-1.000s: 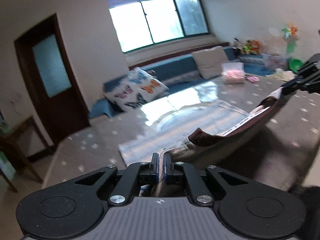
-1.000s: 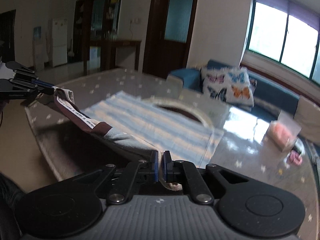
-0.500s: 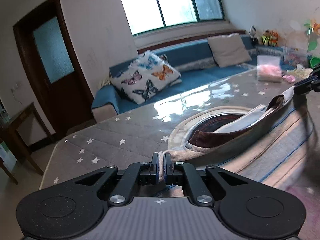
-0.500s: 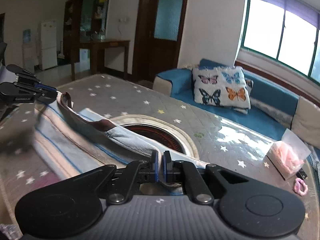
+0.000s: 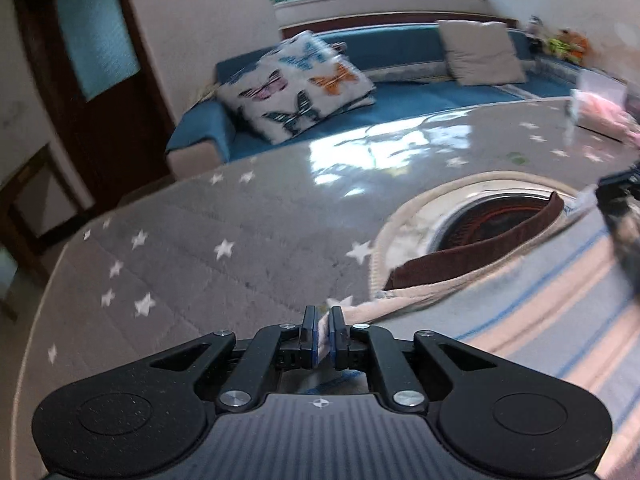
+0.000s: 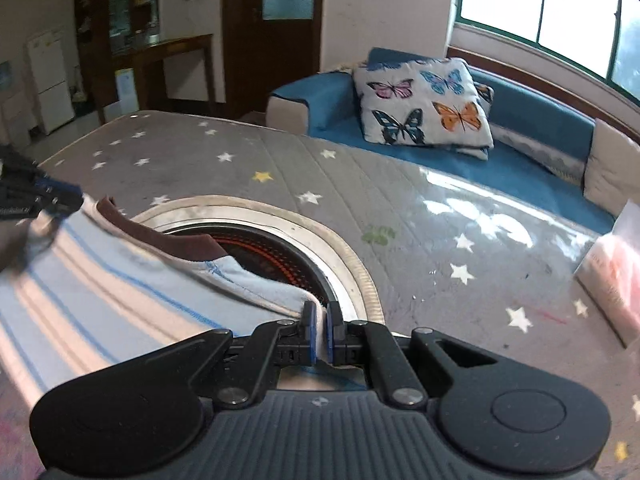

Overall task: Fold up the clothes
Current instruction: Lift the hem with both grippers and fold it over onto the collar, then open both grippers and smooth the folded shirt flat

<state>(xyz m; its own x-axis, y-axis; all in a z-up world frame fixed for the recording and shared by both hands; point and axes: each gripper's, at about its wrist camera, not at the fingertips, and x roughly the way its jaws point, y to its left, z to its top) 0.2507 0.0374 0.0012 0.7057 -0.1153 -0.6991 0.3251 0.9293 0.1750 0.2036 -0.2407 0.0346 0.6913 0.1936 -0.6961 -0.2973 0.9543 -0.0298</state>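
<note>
Striped shirt (image 6: 100, 292) with brown collar (image 5: 476, 248) spread on the star-patterned table cover (image 5: 192, 264), left gripper (image 5: 323, 334) pinching one shoulder edge, jaws easing apart, right gripper (image 6: 319, 334) clamped on the other shoulder edge, collar between them.

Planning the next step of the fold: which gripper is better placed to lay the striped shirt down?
Neither alone: left gripper and right gripper each pinch a top corner of the striped shirt, so both should lower it together.
</note>
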